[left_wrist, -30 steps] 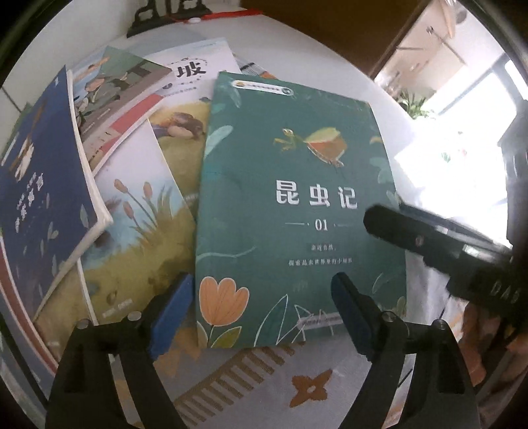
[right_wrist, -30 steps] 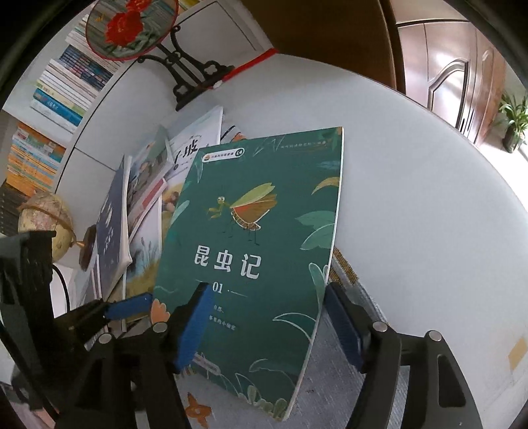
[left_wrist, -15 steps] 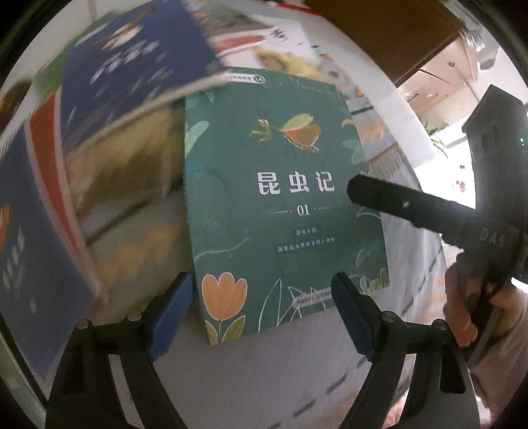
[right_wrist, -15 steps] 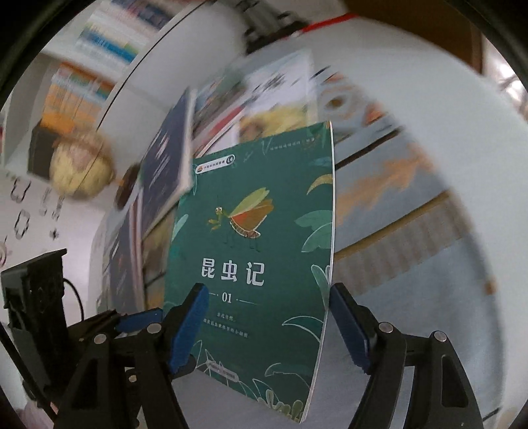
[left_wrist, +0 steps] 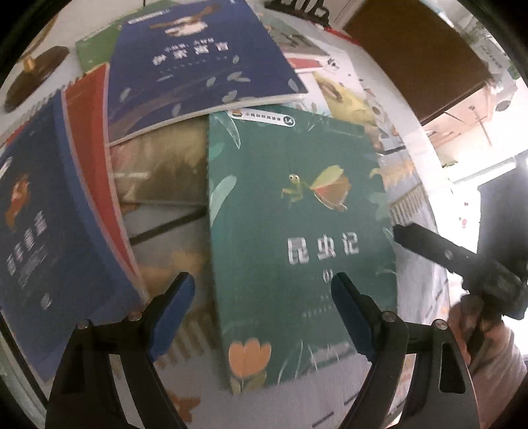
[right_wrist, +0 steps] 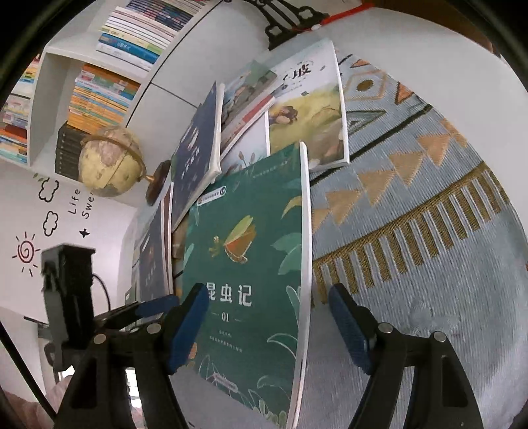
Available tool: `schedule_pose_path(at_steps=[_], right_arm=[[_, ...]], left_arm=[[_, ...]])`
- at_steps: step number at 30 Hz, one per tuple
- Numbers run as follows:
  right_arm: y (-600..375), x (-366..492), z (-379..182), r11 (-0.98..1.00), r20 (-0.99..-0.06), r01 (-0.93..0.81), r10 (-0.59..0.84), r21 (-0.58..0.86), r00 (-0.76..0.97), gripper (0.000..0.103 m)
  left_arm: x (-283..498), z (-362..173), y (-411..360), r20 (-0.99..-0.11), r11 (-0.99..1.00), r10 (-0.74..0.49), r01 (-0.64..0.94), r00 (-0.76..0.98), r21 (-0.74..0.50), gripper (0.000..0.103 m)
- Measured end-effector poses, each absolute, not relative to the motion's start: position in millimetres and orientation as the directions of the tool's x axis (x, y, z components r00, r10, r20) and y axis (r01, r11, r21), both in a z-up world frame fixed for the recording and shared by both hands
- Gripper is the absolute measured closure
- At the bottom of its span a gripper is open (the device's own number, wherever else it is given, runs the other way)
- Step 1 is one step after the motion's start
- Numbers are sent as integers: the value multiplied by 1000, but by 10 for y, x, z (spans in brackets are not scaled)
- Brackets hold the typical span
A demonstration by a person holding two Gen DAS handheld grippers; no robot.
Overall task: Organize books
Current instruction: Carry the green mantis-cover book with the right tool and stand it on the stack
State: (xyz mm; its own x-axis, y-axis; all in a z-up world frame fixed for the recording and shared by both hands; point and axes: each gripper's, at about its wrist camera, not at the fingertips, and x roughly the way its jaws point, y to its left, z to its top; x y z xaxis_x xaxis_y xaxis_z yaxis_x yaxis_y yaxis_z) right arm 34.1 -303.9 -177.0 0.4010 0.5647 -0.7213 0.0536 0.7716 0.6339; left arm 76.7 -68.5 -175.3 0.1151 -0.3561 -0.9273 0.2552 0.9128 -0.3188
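A green book with an insect on its cover [left_wrist: 297, 237] lies on a patterned runner, its near end between my left gripper's [left_wrist: 264, 316] open blue pads, not clamped. In the right wrist view the same green book [right_wrist: 250, 283] has its white page edge raised toward my open right gripper [right_wrist: 270, 326], whose jaws straddle that edge without closing. Several other books lie fanned behind: a dark blue one [left_wrist: 198, 62], another blue one [left_wrist: 49, 237] with a red one under it, and a picture book [right_wrist: 307, 109].
A blue-grey woven runner [right_wrist: 412, 231] with orange triangles covers the white round table [right_wrist: 429, 43]. A globe [right_wrist: 109, 161] stands at the table's left edge, a black ornament stand [right_wrist: 290, 23] at the back. Bookshelves [right_wrist: 99, 66] fill the wall behind.
Both grippers and the green book have slid back toward me, away from the fanned pile. The runner's fringe now shows to the book's right. Both grippers stay open.
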Motion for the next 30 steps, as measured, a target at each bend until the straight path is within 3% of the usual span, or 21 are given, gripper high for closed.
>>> schedule_pose_path(at_steps=[6, 8, 10, 12, 14, 17, 19, 21, 26, 28, 30], right_arm=[[-2988, 359, -1798, 728, -682, 66, 602, 683, 415, 24], [-3061, 316, -1787, 665, -624, 70, 652, 743, 430, 24], [-3166, 221, -1732, 550, -500, 39, 725, 834, 473, 29], [-3202, 147, -1686, 452, -396, -3, 784, 892, 478, 45], [-3116, 134, -1690, 498, -444, -11, 783, 867, 435, 47], [-2944, 123, -1905, 564, -541, 34, 771, 825, 336, 58], [-2877, 72, -1981, 584, -565, 49, 755, 810, 334, 73], [-2845, 42, -2022, 627, -611, 71, 717, 776, 336, 92], [-2860, 15, -2098, 642, -632, 103, 691, 759, 350, 97], [-2891, 15, -2090, 641, -632, 108, 689, 760, 354, 97], [-2887, 18, -2088, 626, -623, 124, 695, 770, 360, 97]], left_arm=[[758, -1764, -831, -931, 916, -333, 284, 149, -283, 20], [758, -1769, -829, -928, 917, -338, 277, 156, -288, 20], [764, -1761, -790, -924, 915, -350, 268, 152, -302, 20], [743, -1742, -743, -927, 916, -344, 271, 152, -295, 20], [727, -1742, -755, -930, 918, -332, 281, 158, -280, 20], [709, -1746, -790, -935, 918, -316, 302, 164, -257, 21], [720, -1736, -783, -938, 920, -312, 296, 150, -259, 26], [726, -1690, -701, -919, 904, -379, 256, 111, -342, 31], [613, -1313, -537, -795, 800, -591, 227, 138, -555, 31], [576, -1286, -603, -812, 815, -565, 256, 148, -521, 32], [559, -1381, -662, -841, 837, -523, 267, 137, -477, 41]])
